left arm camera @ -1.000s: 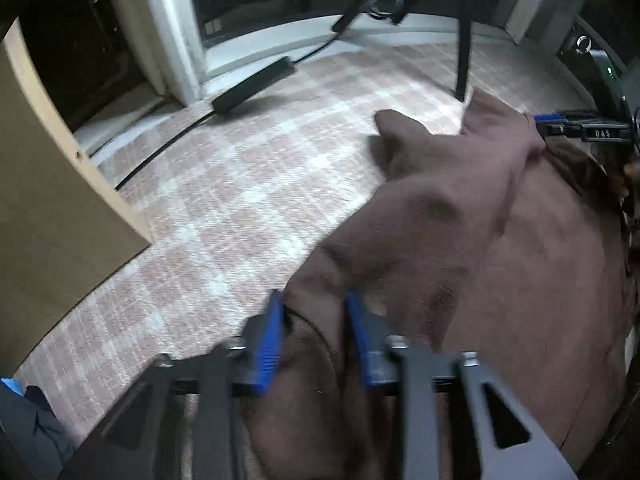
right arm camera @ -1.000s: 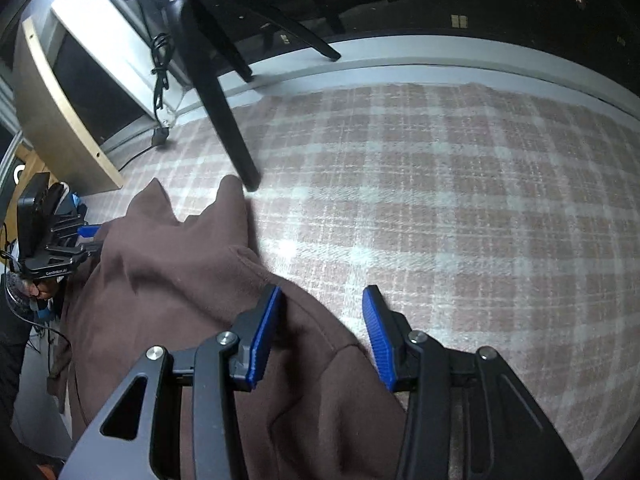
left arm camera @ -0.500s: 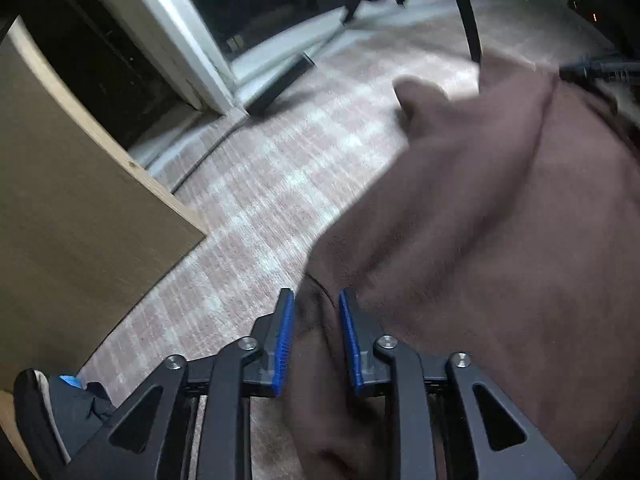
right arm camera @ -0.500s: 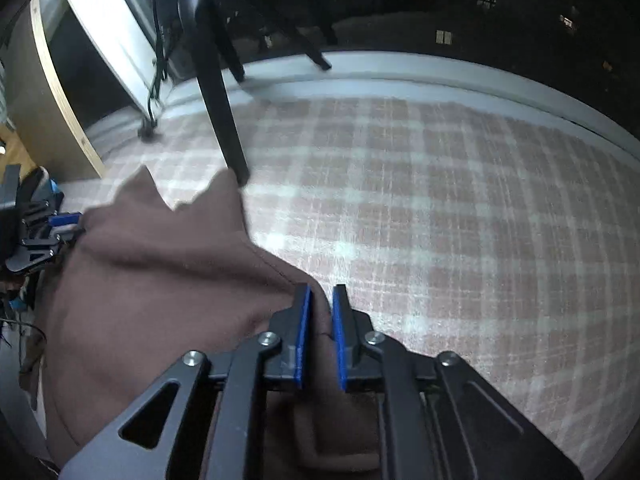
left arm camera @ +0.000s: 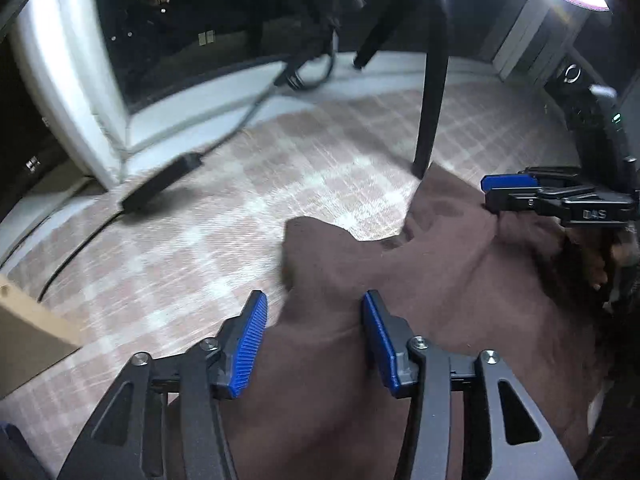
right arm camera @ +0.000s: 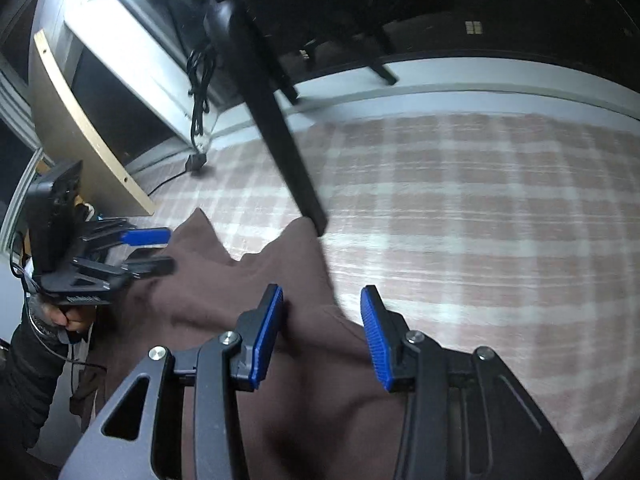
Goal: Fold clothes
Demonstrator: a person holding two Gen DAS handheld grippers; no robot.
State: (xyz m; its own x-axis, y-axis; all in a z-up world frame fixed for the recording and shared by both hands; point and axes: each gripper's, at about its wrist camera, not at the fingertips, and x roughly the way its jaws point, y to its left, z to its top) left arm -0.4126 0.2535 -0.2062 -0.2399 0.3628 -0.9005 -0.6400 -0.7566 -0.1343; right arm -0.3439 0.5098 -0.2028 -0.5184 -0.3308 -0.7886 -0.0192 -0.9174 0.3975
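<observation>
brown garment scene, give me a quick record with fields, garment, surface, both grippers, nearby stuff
garment: brown garment, lying rumpled on the surface, two corners pointing away
surface: pink plaid cloth
left gripper: left gripper, open, garment between its blue pads, not clamped
right gripper: right gripper, open over the garment's edge
nearby: black tripod leg standing at the garment's far edge; black power adapter with cable

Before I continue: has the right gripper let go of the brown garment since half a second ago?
Yes. The right gripper was pinched on the brown garment; now its jaws stand apart, and the cloth lies on the plaid rug.
</observation>
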